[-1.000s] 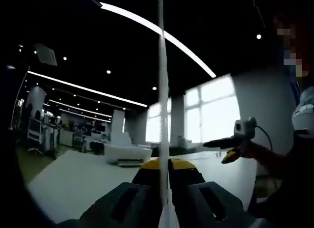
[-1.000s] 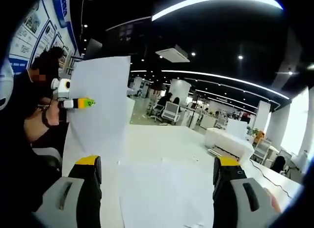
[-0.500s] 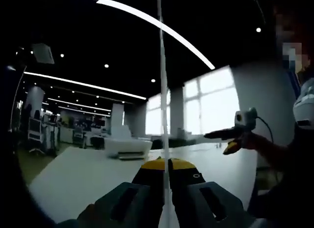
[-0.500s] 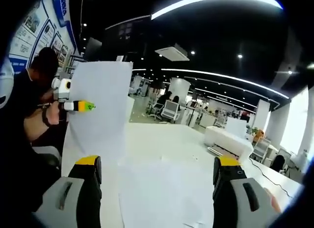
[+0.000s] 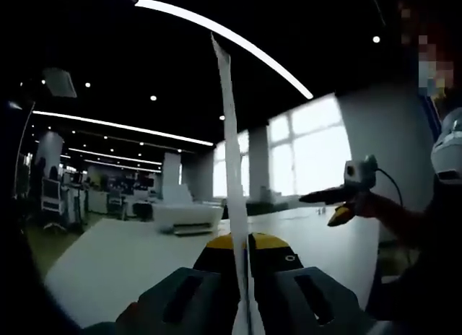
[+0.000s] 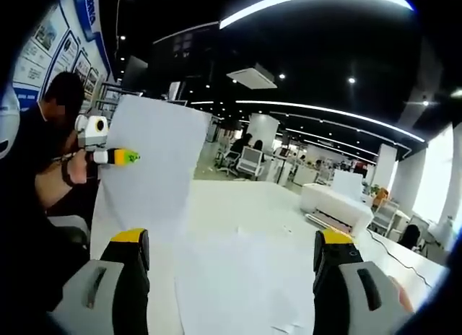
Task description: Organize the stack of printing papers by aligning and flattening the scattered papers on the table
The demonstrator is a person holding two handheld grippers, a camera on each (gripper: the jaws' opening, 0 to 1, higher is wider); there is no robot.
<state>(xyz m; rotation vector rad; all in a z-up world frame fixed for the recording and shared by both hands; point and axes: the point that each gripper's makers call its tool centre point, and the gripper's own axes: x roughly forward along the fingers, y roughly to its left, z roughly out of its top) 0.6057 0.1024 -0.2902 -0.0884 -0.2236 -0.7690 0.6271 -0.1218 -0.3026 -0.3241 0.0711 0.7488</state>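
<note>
Clearly the left gripper [image 5: 241,242] is clamped on one sheet of printing paper [image 5: 229,169], which in the left gripper view shows edge-on as a thin white line rising between the closed, yellow-tipped jaws and leaning slightly left at its top. Seen from the right gripper view, that same sheet [image 6: 148,183] stands broad and upright at far left, pinched near its left edge by the left gripper [image 6: 124,156], its top corner drooping to the right.

Moving rightward in that view, more scattered papers [image 6: 238,277] lie flat on the white table [image 6: 238,198], overlapping loosely, directly ahead of the right gripper [image 6: 231,252]. Its jaws stand wide apart with nothing between them — it holds nothing. In the left gripper view the right gripper [image 5: 328,201] hangs over the table [image 5: 108,255] at far right, well apart from the lifted sheet.

What the coming move turns on, as I judge it: the held sheet's long axis stands vertical while the papers on the table lie flat, below and to the right of it. So the sheet must be laid down rightward onto them — and the left gripper carries it, with the free right gripper nearer the pile to square the edges.
</note>
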